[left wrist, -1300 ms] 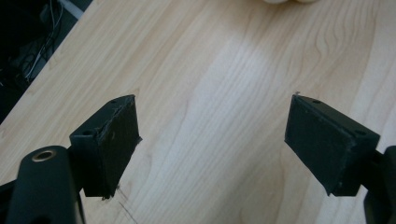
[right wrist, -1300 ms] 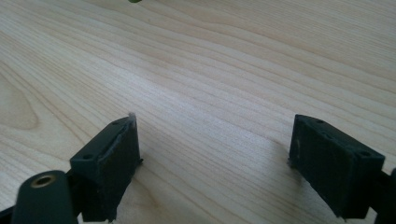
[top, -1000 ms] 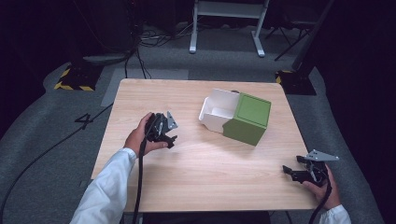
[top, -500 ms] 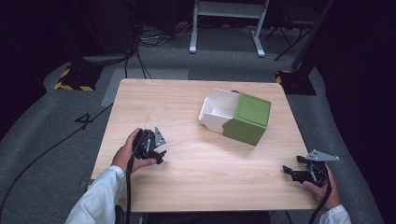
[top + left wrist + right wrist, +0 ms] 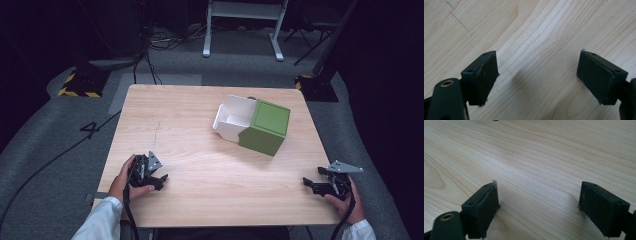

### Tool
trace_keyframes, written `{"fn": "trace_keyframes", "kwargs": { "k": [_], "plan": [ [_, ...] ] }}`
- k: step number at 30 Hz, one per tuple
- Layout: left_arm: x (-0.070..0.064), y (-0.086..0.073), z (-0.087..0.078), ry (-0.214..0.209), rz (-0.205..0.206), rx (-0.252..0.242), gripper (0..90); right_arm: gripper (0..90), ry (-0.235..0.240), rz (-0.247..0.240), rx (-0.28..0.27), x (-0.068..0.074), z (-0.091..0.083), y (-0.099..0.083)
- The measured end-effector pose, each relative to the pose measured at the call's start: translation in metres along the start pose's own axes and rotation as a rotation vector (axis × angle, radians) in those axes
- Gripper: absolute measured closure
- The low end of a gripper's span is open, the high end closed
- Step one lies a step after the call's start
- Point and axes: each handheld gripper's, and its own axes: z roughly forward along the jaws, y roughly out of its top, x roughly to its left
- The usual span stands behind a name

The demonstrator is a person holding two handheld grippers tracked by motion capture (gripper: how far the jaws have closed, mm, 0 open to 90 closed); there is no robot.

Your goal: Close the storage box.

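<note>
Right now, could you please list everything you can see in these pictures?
Table: one, light wood, centre.
Box: one, green, far right part of table, against the white container.
Container: one, white, open, left of the box.
Stand: one, white legs, floor beyond table.
Cable: one, black, floor at left.
Left claw: one, black, open, near left edge.
Right claw: one, black, open, near right corner.
Hands: two, holding the claws.

High view overlooks table (image 5: pixel 200 125); 2 claw cameras close above it.
</note>
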Motion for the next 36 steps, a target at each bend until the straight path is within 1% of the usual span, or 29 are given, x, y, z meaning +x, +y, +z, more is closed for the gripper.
{"fn": "trace_keyframes", "kwargs": {
  "k": [3,6,7,8,9,10,21,36],
  "plan": [
    [0.002,-0.008,-0.001,-0.018,-0.046,-0.027,17.8,15.9,0.0,0.0,0.0,0.0,0.0,0.0],
    [0.006,-0.016,-0.002,-0.038,-0.108,-0.048,17.6,16.0,0.0,0.0,0.0,0.0,0.0,0.0],
    [0.007,-0.019,-0.002,-0.057,-0.154,-0.053,17.6,15.9,0.0,0.0,0.0,0.0,0.0,0.0],
    [0.009,-0.022,-0.002,-0.064,-0.175,-0.056,17.6,15.9,0.0,0.0,0.0,0.0,0.0,0.0],
    [0.011,-0.025,-0.001,-0.085,-0.225,-0.07,17.6,15.9,0.0,0.0,0.0,0.0,0.0,0.0],
    [0.012,-0.029,0.0,-0.088,-0.233,-0.091,16.9,16.0,0.0,0.0,0.0,0.0,0.0,0.0],
    [0.011,-0.03,-0.001,-0.076,-0.252,-0.09,16.8,16.1,0.001,0.0,0.0,0.0,0.0,0.0],
    [0.011,-0.03,-0.001,-0.077,-0.251,-0.09,16.6,16.0,0.002,0.0,0.0,0.0,0.0,0.0]
  ]
}}
